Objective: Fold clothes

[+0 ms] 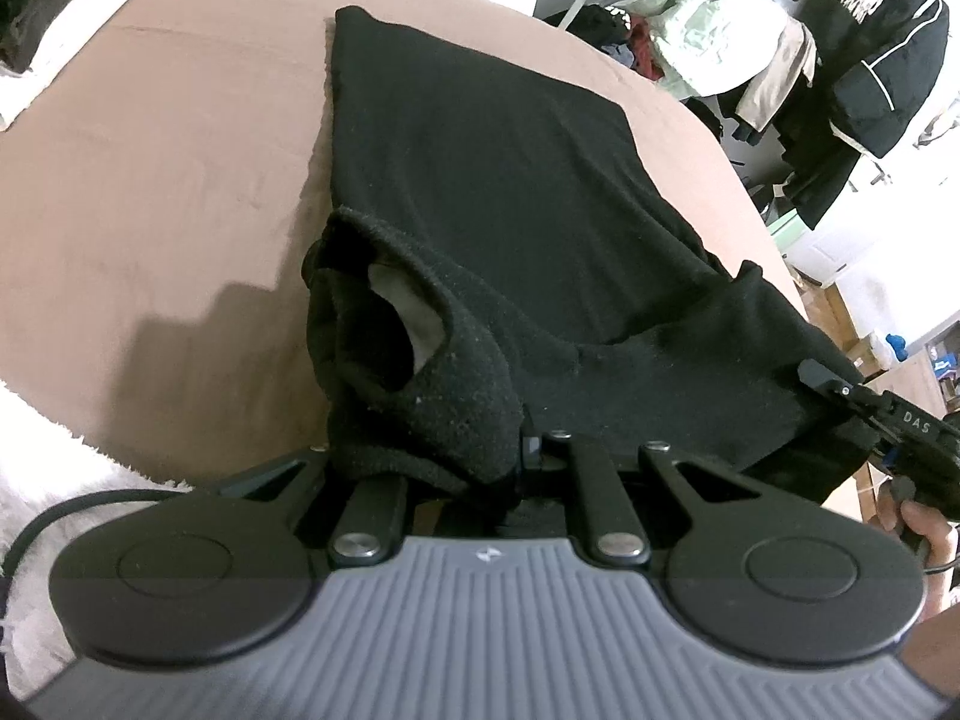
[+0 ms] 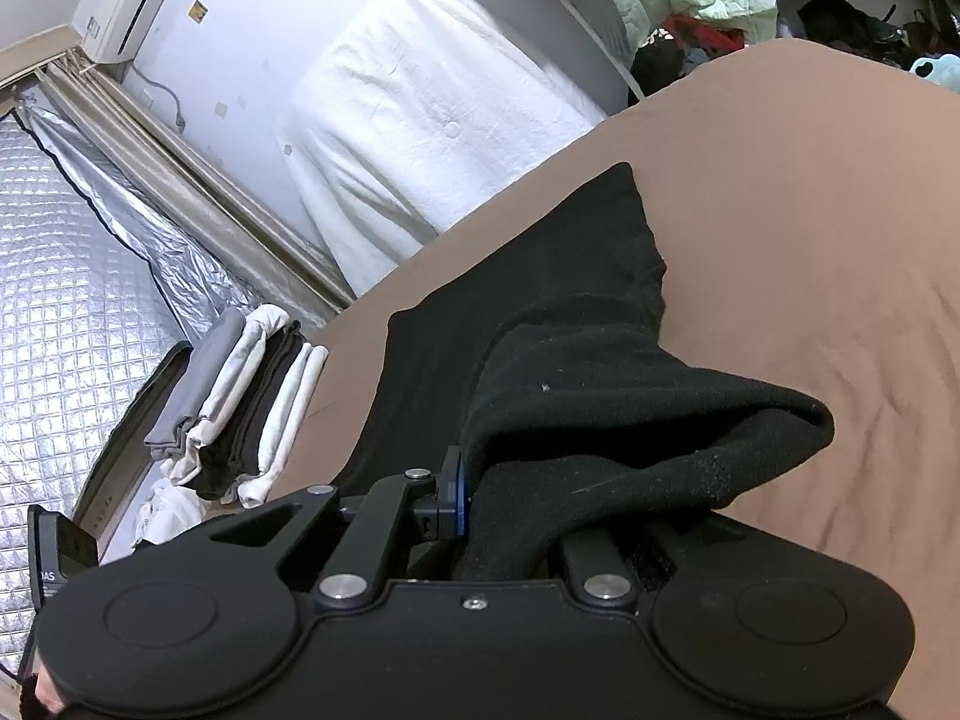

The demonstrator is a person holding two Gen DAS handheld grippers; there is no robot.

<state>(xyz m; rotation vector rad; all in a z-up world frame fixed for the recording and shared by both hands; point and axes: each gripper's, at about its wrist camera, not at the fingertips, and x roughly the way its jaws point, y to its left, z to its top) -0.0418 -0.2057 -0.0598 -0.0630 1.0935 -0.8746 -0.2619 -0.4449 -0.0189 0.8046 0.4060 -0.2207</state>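
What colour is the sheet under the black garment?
Plain light brown sheet, no pattern, under the black garment; clearest in the left wrist view.

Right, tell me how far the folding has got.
Done: a stack of folded clothes sits at the edge of the brown bed. In hand: the black garment lies partly spread on the bed, its near edge pinched by both the left tongs and the right tongs. Left: the actual fold of this piece, then adding it to the stack.

Bright indoor light, soft shadows, strong fisheye bending at edges.
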